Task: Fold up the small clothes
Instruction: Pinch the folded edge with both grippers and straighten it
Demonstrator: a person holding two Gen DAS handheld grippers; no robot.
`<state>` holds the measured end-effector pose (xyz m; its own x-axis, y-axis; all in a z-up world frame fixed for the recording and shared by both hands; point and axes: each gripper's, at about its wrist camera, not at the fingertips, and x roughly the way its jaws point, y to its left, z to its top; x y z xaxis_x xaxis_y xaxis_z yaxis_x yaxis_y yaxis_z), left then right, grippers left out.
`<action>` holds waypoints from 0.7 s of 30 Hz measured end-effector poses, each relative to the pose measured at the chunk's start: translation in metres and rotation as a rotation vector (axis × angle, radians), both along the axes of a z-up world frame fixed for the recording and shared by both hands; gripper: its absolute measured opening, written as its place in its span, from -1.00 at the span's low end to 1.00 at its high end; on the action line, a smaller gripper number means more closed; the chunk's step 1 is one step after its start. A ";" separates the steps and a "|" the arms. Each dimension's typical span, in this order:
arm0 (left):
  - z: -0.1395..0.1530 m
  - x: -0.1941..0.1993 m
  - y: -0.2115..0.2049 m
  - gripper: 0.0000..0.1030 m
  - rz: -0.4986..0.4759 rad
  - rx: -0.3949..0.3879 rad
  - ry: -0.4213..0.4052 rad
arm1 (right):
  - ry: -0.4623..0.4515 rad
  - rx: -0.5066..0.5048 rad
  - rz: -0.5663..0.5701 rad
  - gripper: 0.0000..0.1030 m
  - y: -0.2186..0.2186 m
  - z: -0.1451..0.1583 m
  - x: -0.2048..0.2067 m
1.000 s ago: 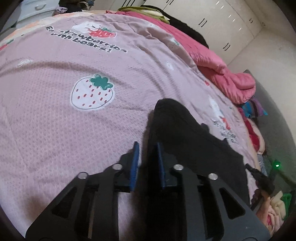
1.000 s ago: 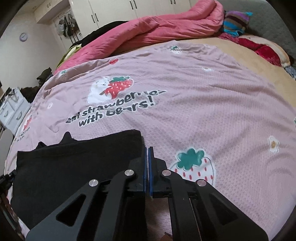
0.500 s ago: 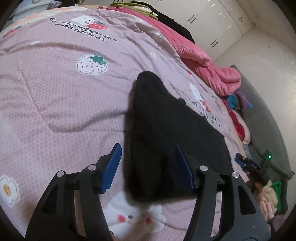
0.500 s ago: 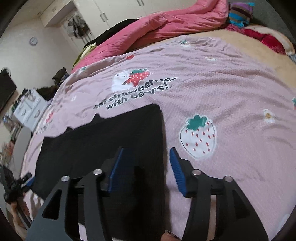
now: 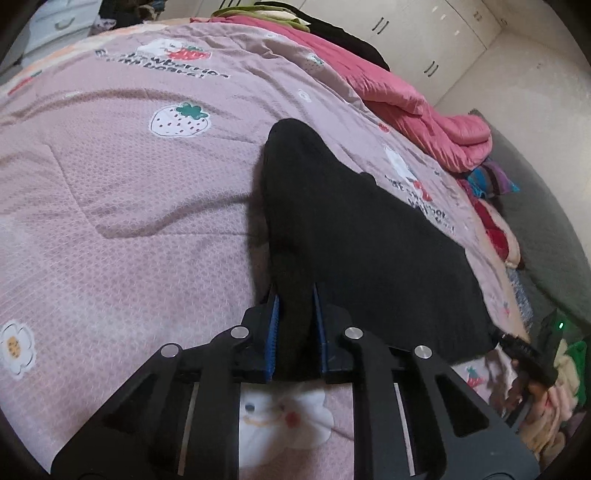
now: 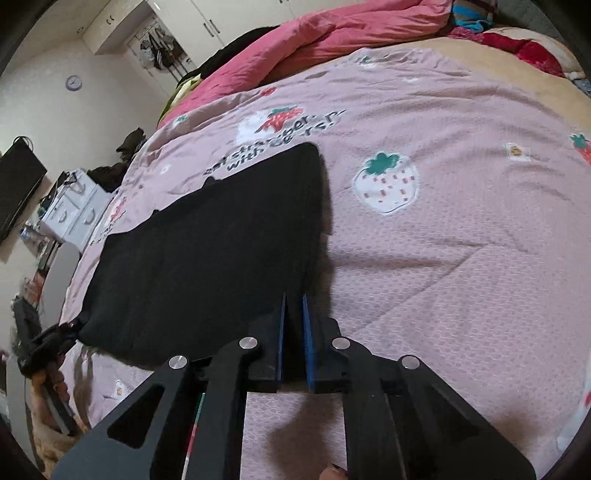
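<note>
A black garment [image 5: 354, 236] lies spread flat on the pink strawberry bedspread [image 5: 110, 206]; it also shows in the right wrist view [image 6: 221, 236]. My left gripper [image 5: 294, 295] is closed on the garment's near left corner, with black cloth between the blue pads. My right gripper [image 6: 293, 299] is closed on the near right corner, cloth pinched between its pads. Each gripper shows small at the edge of the other's view.
A rumpled pink duvet [image 5: 424, 110] and piled clothes lie along the far side of the bed. White wardrobes [image 5: 424, 33] stand behind. White drawers [image 6: 74, 210] and a dark screen [image 6: 18, 188] are off the bed's left side.
Both grippers were open over the garment's near edge half a second ago. Both have closed on its near corners.
</note>
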<state>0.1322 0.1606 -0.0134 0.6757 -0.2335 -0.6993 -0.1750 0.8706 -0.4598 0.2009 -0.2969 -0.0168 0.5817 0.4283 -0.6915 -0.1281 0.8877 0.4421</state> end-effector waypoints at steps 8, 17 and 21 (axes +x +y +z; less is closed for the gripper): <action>-0.007 -0.016 0.002 -0.65 0.020 0.024 0.015 | 0.007 -0.088 -0.046 -0.80 0.006 -0.009 -0.012; 0.006 -0.024 -0.014 -0.48 0.006 0.143 0.025 | -0.057 -0.188 -0.070 -0.46 0.014 -0.005 -0.028; 0.010 -0.028 -0.018 -0.39 0.005 0.182 0.024 | -0.102 -0.212 -0.084 -0.08 0.016 0.001 -0.041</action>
<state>0.1041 0.1425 -0.0037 0.6589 -0.0983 -0.7458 -0.1884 0.9383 -0.2901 0.1598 -0.2808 -0.0160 0.6808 0.2271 -0.6964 -0.0847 0.9688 0.2331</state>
